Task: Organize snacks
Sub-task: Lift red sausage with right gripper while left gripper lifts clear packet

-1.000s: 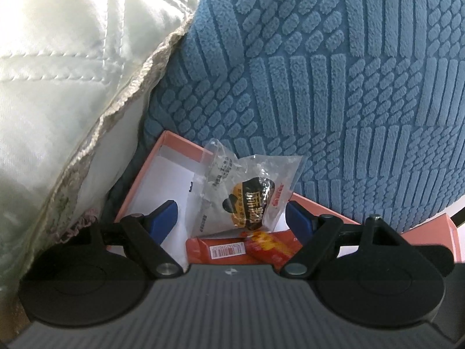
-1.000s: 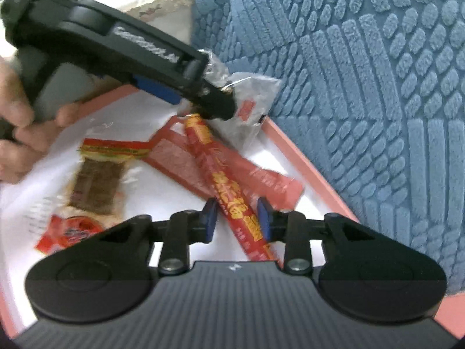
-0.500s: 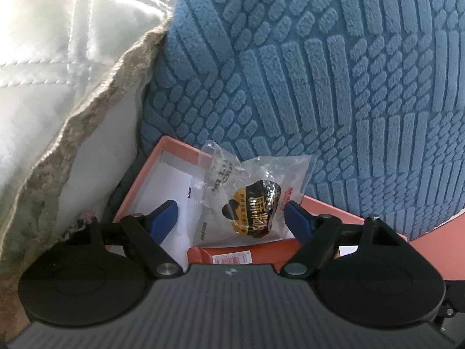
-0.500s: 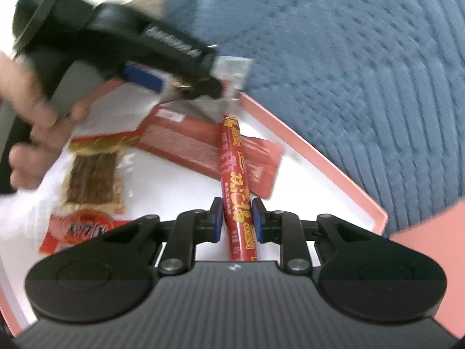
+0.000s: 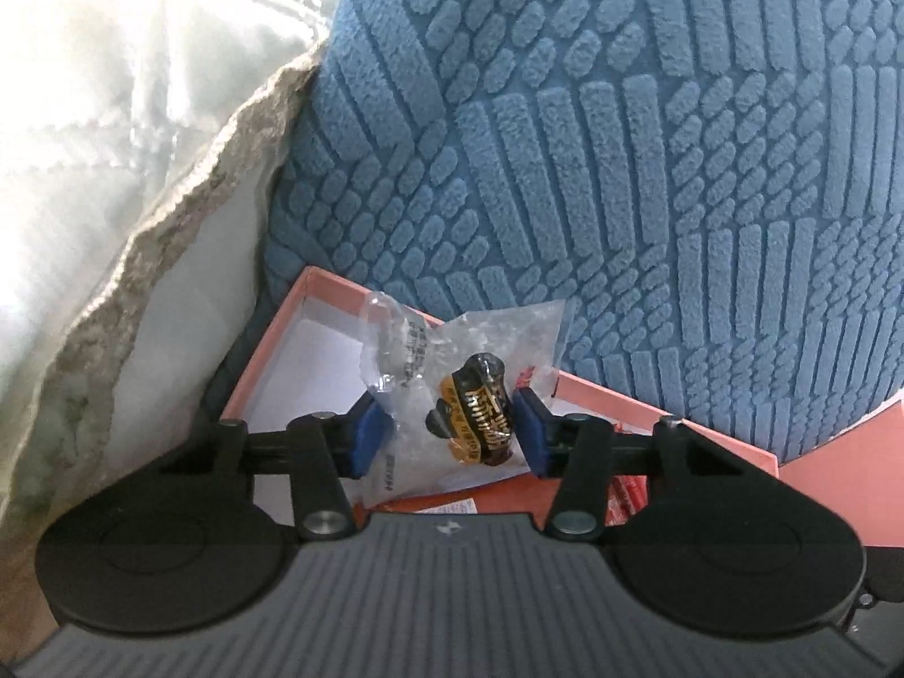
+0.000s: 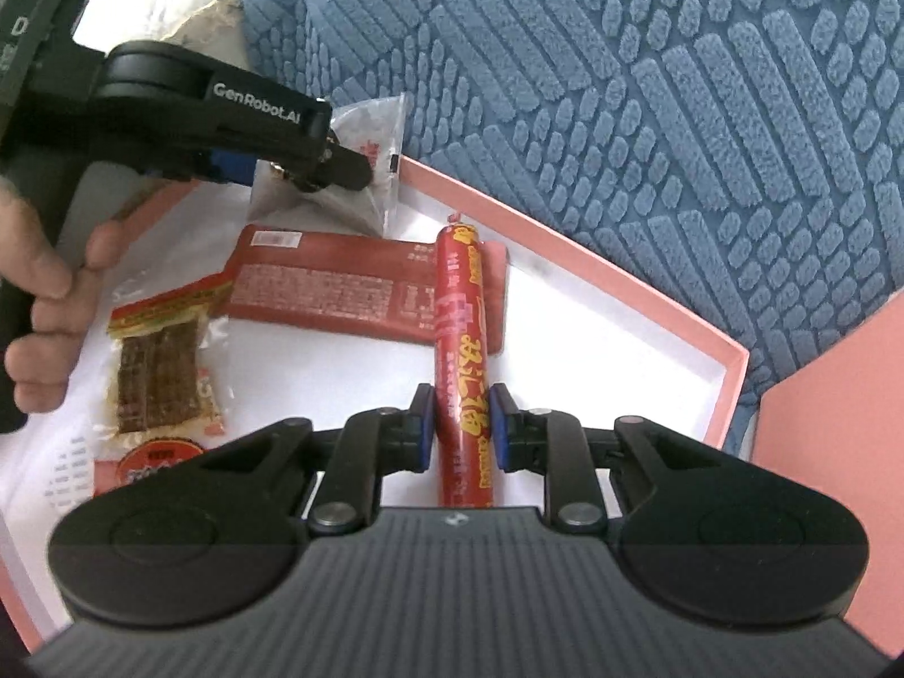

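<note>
A pink-rimmed white tray (image 6: 650, 294) holds the snacks. My right gripper (image 6: 462, 424) is shut on a red sausage stick (image 6: 460, 339) that points away from me over a flat red packet (image 6: 339, 288). My left gripper (image 5: 449, 435) has closed around a clear bag with a black-and-yellow snack (image 5: 480, 412) at the tray's far corner (image 5: 316, 282); its pads touch the bag on both sides. The left gripper also shows in the right wrist view (image 6: 316, 164), pinching the clear bag (image 6: 373, 135).
A blue textured cushion (image 6: 621, 85) presses against the tray's far rim. A pale quilted cushion (image 5: 113, 141) lies to the left. A brown jerky packet (image 6: 158, 367) and a round red-labelled snack (image 6: 158, 457) lie on the tray's left side.
My left gripper has closed from wide open onto the clear bag. My right gripper has closed on the sausage stick, which has swung to point straight ahead.
</note>
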The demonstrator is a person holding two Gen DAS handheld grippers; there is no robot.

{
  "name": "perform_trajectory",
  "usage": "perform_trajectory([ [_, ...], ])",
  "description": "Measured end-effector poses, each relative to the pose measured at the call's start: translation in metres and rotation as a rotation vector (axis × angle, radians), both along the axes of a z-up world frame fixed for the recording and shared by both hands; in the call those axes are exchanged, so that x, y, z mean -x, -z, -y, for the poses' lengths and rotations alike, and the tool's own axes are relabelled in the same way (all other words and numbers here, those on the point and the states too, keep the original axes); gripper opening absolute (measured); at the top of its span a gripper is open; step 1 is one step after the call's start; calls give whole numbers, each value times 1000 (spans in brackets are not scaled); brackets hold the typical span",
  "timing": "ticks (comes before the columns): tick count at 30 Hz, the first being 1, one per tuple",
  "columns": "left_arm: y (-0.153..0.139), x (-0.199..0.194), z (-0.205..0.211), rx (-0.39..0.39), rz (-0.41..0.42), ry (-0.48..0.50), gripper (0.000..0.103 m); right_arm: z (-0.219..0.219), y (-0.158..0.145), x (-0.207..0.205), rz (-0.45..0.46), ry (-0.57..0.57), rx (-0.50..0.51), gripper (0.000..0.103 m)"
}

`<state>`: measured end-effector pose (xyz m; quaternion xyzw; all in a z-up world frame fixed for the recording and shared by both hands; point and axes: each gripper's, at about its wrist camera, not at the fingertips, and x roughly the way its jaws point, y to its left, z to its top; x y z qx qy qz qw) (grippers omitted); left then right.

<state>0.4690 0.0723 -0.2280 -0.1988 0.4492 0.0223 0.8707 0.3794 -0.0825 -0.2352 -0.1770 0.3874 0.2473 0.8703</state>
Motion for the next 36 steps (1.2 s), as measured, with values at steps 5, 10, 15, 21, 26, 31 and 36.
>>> perform_trajectory([
  [5, -12, 8, 10, 1, -3, 10, 52, 11, -19, 10, 3, 34, -26, 24],
  [10, -28, 27, 13, 12, 23, 3, 52, 21, -26, 17, 3, 69, -45, 24],
  [15, -36, 54, 12, 28, 14, -2, 52, 27, -26, 32, 1, 103, -63, 24],
  [21, -29, 86, 2, 65, -9, -3, 52, 34, -28, 51, -2, 149, -95, 24],
  [26, -38, 109, -1, 60, -7, 19, 52, 40, -27, 74, 2, 186, -117, 24],
  [31, -38, 126, 7, 56, -14, 37, 52, 47, -25, 93, -17, 213, -138, 24],
  [36, -33, 137, 12, 55, -26, 51, 52, 54, -25, 107, -20, 234, -152, 24],
])
